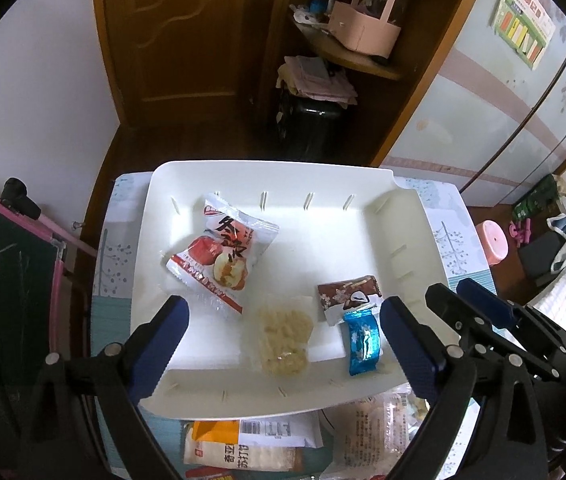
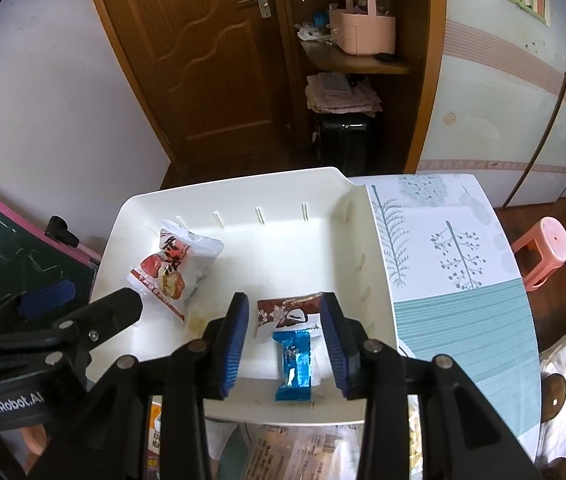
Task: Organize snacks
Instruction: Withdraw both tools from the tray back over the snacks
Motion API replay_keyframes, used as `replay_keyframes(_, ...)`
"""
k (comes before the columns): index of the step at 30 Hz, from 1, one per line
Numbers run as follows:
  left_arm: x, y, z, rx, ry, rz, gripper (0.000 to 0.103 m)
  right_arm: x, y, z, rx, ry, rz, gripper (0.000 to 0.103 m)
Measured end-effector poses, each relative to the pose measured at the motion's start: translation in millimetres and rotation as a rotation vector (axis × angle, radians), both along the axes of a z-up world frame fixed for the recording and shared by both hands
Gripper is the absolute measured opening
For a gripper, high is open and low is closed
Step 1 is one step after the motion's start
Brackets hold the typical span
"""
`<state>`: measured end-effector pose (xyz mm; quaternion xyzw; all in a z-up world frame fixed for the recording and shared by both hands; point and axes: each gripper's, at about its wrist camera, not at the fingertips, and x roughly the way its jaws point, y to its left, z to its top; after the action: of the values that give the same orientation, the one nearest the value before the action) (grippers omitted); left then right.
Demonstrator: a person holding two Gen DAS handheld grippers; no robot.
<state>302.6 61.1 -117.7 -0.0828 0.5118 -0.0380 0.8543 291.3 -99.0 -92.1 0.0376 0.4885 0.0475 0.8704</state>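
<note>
A white tray (image 1: 211,176) sits on the table and holds a red-and-white fruit snack packet (image 1: 219,252), a clear packet of pale crumbly snack (image 1: 283,340), a brown packet (image 1: 349,294) and a blue foil packet (image 1: 363,340). My left gripper (image 1: 283,344) is open above the tray's near edge, its jaws wide on either side of the pale packet. My right gripper (image 2: 287,348) is open over the blue foil packet (image 2: 294,362) and brown packet (image 2: 289,312), holding nothing. The fruit packet (image 2: 171,268) lies at the tray's left.
More snack packets (image 1: 243,448) lie on the table in front of the tray. The patterned tablecloth (image 2: 451,272) extends to the tray's right. A pink stool (image 2: 543,252), a wooden door (image 2: 211,60) and shelves stand beyond.
</note>
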Motion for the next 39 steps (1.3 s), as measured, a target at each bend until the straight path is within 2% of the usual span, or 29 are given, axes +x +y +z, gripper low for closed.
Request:
replay_keyframes(15, -52.5, -7.5, 41.7, 0.016, -0.083, 0.020, 0.096, -38.3, -2.4, 32.9, 0.002, -0.056, 0.024, 0.038)
replay_keyframes(28, -140.3, -28.0, 88.2, 0.018, -0.184, 0.031, 0.096, -114.8, -16.1, 79.4, -0.009, -0.135, 0.056, 0.038)
replay_keyframes(39, -213.6, -49.5, 92.9, 0.035, -0.212, 0.018, 0.096, -185.9, -32.8, 90.2, -0.030, -0.156, 0.075, 0.045)
